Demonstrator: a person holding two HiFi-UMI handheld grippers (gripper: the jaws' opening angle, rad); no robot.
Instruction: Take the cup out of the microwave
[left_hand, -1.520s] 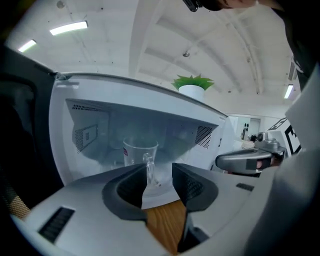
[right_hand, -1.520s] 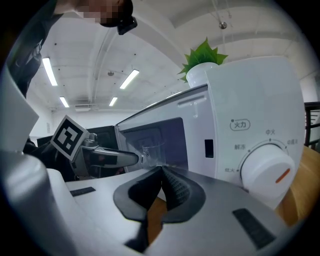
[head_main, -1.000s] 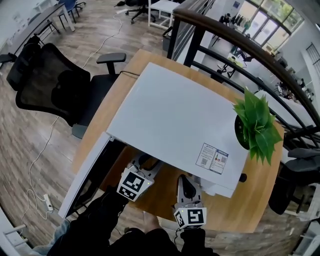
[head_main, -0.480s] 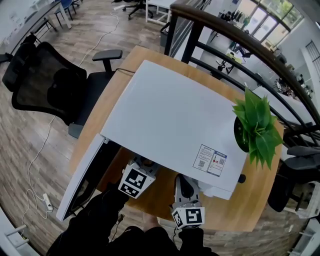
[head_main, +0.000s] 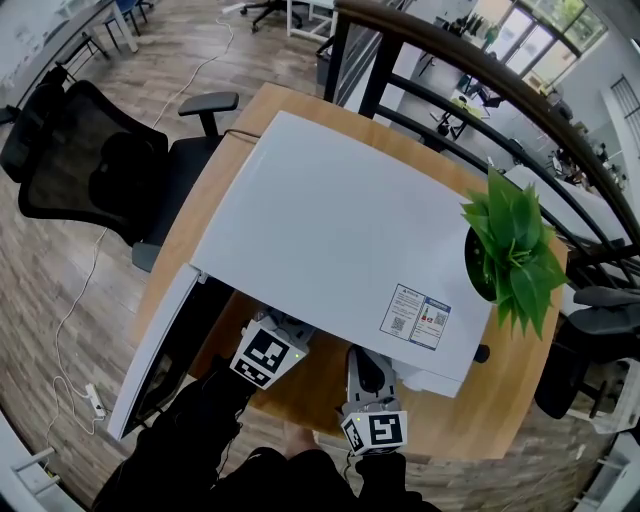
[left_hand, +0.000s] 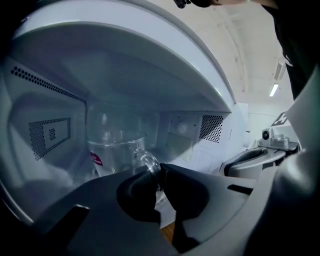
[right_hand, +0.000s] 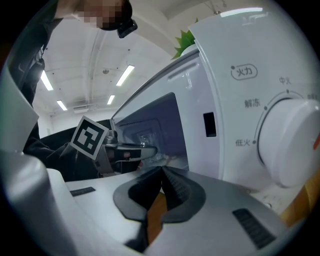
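A clear glass cup (left_hand: 111, 150) with a handle (left_hand: 149, 161) stands inside the white microwave (head_main: 340, 230), whose door (head_main: 160, 350) hangs open to the left. My left gripper (left_hand: 161, 175) reaches into the cavity, its jaws closing, and its pads press on the cup's handle. In the head view the left gripper (head_main: 283, 328) is partly hidden under the microwave's top. My right gripper (right_hand: 161, 182) is shut with nothing in it, in front of the control panel and its white dial (right_hand: 292, 140). It shows in the head view as the right gripper (head_main: 363, 368) over the table.
The microwave sits on a wooden table (head_main: 320, 390). A green potted plant (head_main: 510, 250) stands at its right. A black office chair (head_main: 90, 170) is to the left, and a dark railing (head_main: 480, 90) runs behind the table.
My left gripper has edged a little further in under the microwave's top. The right gripper has stayed where it was.
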